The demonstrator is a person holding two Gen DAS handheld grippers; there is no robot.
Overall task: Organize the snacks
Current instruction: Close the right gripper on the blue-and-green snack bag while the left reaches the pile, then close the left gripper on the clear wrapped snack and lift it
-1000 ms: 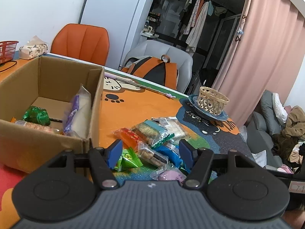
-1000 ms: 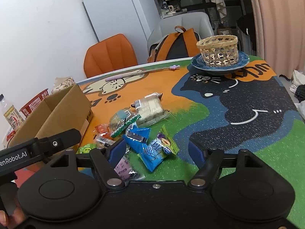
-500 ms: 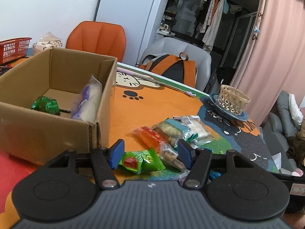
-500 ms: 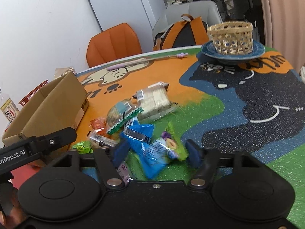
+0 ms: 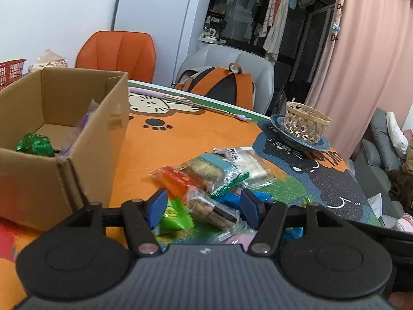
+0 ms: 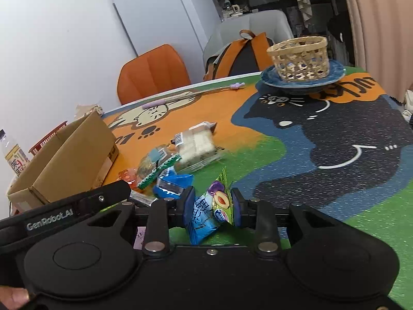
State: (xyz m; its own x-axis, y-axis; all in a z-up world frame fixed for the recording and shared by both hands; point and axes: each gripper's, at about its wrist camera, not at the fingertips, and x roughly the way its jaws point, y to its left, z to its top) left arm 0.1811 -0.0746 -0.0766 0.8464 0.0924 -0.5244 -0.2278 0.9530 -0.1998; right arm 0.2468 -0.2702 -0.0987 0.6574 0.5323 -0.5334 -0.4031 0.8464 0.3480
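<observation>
The right tool [image 6: 211, 208] has just been closing, and now its two blue pads pinch a light blue snack bag [image 6: 206, 214] with a plum picture on it. The bag sits between the pads, low over the green part of the surface [image 6: 335, 206]. Just behind it lies a darker blue packet [image 6: 173, 184].

The left tool [image 5: 202, 205] is spread partway, and its pads press on nothing. It hangs low over the pile of snacks. A green packet [image 5: 175, 215] lies just beside its left pad, and a clear pack of cookies [image 5: 211, 206] lies between the two pads but does not touch them.

More snacks lie in a heap past the tools. There is an orange packet [image 5: 174, 178], a teal and green cracker pack [image 5: 214, 171], and a clear pack of white squares [image 5: 247, 160]. They touch and overlap each other.

A cardboard box [image 5: 103, 134] stands open on the orange side of the surface, near the pile. Inside it sits a shiny green snack [image 5: 34, 146], and something purple and clear leans on the inside wall.

Far back, a woven basket [image 5: 306, 122] stands on a blue plate [image 5: 312, 144]. An orange chair [image 5: 117, 51] and a grey chair with an orange backpack [image 5: 224, 86] stand behind the surface. A drink bottle [image 6: 14, 155] stands past the box in the right view.
</observation>
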